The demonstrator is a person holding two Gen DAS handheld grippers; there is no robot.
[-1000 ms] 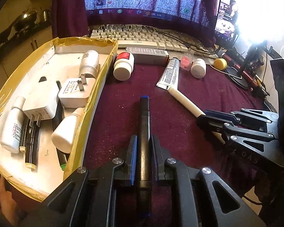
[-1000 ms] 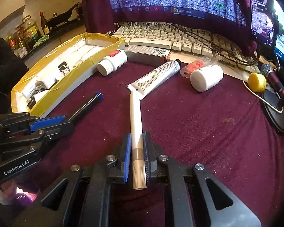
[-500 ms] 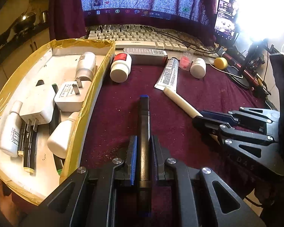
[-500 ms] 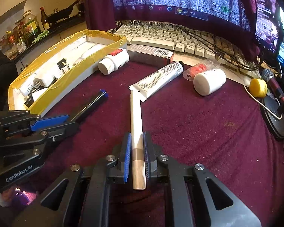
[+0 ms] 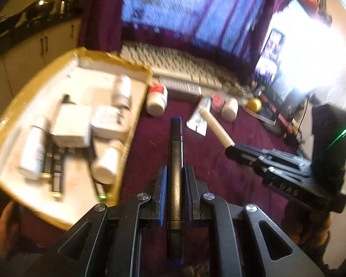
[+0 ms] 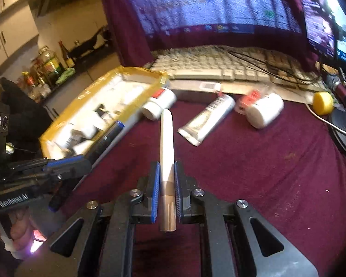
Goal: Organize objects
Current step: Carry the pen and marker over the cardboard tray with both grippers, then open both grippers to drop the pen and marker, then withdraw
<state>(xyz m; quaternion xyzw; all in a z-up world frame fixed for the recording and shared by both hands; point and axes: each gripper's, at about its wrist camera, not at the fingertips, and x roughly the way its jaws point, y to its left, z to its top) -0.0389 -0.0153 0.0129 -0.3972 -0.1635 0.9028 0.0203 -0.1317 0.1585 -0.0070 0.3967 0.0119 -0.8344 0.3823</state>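
Observation:
My left gripper [image 5: 175, 173] is shut on a black marker with a blue tip [image 5: 175, 147], held above the maroon cloth just right of the yellow-taped box [image 5: 136, 110]. My right gripper [image 6: 166, 173] is shut on a cream pen with a bronze end [image 6: 166, 138], which points toward the box [image 6: 108, 85]. In the right wrist view the left gripper [image 6: 80, 159] and its marker [image 6: 106, 138] show at the left, over the box's near edge. In the left wrist view the right gripper [image 5: 233, 150] shows at the right with the cream pen [image 5: 216, 129].
The box holds white bottles [image 5: 34, 150], plug adapters [image 5: 71, 127] and dark pens. On the cloth lie a red-labelled white bottle [image 6: 159, 101], a silver tube [image 6: 207, 120], a white jar [image 6: 263, 113] and a yellow ball [image 6: 323, 102]. A keyboard [image 6: 219, 67] and monitor stand behind.
Both grippers have lifted their pens off the cloth. The left gripper rose with the marker and the view blurred; the cream pen now points toward the box rather than at the tube.

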